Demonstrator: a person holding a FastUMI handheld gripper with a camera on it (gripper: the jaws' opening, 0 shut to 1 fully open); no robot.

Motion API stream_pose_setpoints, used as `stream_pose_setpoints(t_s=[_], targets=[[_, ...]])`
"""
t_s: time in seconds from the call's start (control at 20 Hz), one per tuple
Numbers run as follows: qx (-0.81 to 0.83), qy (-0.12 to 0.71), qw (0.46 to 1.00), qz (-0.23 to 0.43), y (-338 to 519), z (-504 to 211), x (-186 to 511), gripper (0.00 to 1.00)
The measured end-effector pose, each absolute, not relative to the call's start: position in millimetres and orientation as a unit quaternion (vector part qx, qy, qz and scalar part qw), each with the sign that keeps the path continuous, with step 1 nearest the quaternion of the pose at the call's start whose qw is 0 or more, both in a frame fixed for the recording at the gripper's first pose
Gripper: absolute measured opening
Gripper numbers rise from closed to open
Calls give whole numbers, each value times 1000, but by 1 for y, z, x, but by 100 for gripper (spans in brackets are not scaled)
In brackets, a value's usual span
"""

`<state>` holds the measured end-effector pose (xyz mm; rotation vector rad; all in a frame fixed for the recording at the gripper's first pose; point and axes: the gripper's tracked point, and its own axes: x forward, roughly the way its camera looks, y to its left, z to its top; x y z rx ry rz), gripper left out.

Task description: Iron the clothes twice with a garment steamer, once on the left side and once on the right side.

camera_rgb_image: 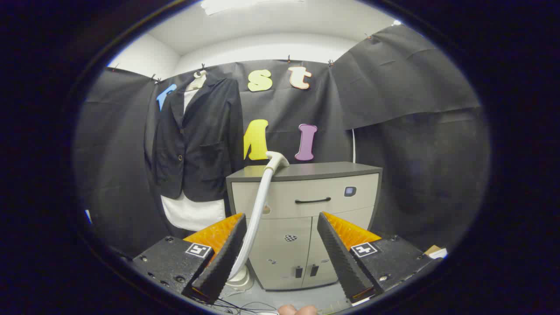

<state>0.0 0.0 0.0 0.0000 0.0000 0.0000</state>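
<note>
Gripper [280, 256] is sitting with jaws wide, gripping nothing. Garment steamer's hose [258, 210] is rising from its base [239, 276] on the floor, just ahead of the left finger [221, 258], and curving up to the steamer head [276, 158], which is resting at the near-left edge of the grey cabinet [306, 205]. Hose is passing right beside the left finger's inner face; can't tell if it's touching. Dark jacket [199, 140] over a white garment [192, 214] is hanging on the far wall, left of the cabinet, well beyond the jaws. Judging the task at the pick-up stage: 0 of 2 passes done, steamer head not yet grasped. Risks from here: jaws closing on the flexible hose instead of the head, which would be giving poor control and letting the head swing; hose snagging on the left finger during the reach; pulling too hard and tipping the base, since the hose is tethering it; loose cables [245, 306] on the floor near the base catching. Head is lying on a cabinet edge, so a nudge could be knocking it off before the grip is landing.
</note>
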Motion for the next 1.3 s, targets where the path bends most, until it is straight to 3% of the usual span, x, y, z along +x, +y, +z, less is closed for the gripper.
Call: stream_pose_setpoints(t_s=[0.8, 1.3], targets=[[-7, 13, 1000, 3, 18, 12, 10, 100], [-9, 35, 999, -34, 35, 9, 24, 100]])
